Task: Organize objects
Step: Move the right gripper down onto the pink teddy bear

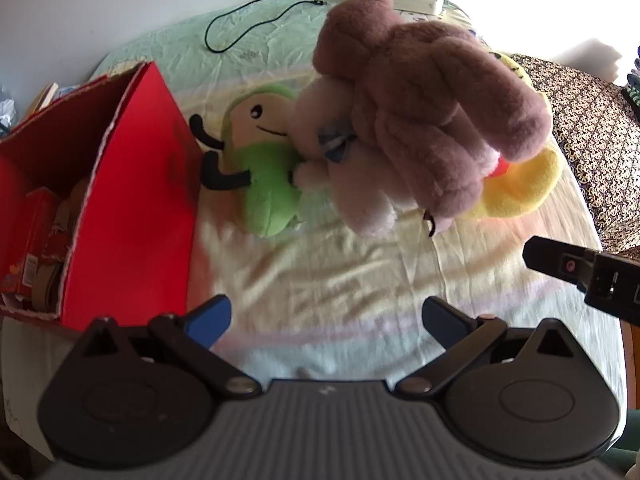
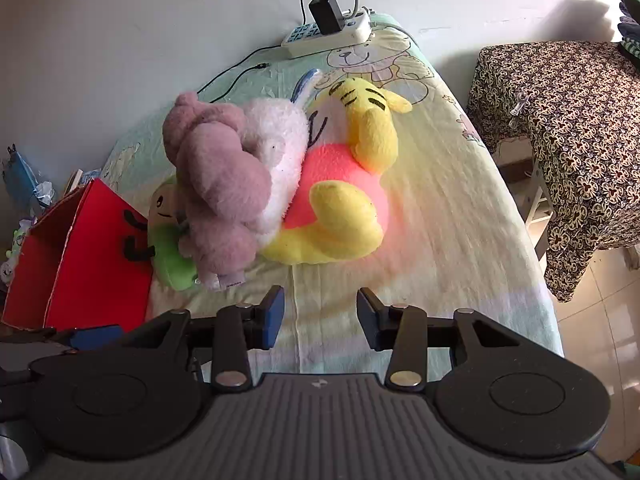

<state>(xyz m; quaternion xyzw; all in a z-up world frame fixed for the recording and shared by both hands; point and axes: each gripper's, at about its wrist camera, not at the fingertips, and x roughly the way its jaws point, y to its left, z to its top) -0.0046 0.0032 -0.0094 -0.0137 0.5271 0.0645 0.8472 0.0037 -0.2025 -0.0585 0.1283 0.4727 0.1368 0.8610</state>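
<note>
A pile of plush toys lies on the bed. A mauve plush [image 1: 432, 92] [image 2: 216, 184] lies on top of a pale pink plush [image 1: 356, 184] [image 2: 280, 136]. A green plush with a face [image 1: 260, 152] [image 2: 170, 248] lies against a red cardboard box [image 1: 132, 208] [image 2: 92, 264]. A yellow and pink plush [image 1: 516, 184] [image 2: 340, 200] lies to the right. My left gripper [image 1: 326, 320] is open and empty, short of the toys. My right gripper [image 2: 320, 316] is open and empty, in front of the pile; one of its fingers [image 1: 560, 264] shows in the left wrist view.
The red box holds a few items [image 1: 40, 248]. A white power strip [image 2: 328, 34] with a black adapter and cable [image 1: 248, 20] lies at the bed's far edge by the wall. A table with a patterned cloth [image 2: 572, 128] stands right of the bed. Tiled floor [image 2: 600, 320] is at the right.
</note>
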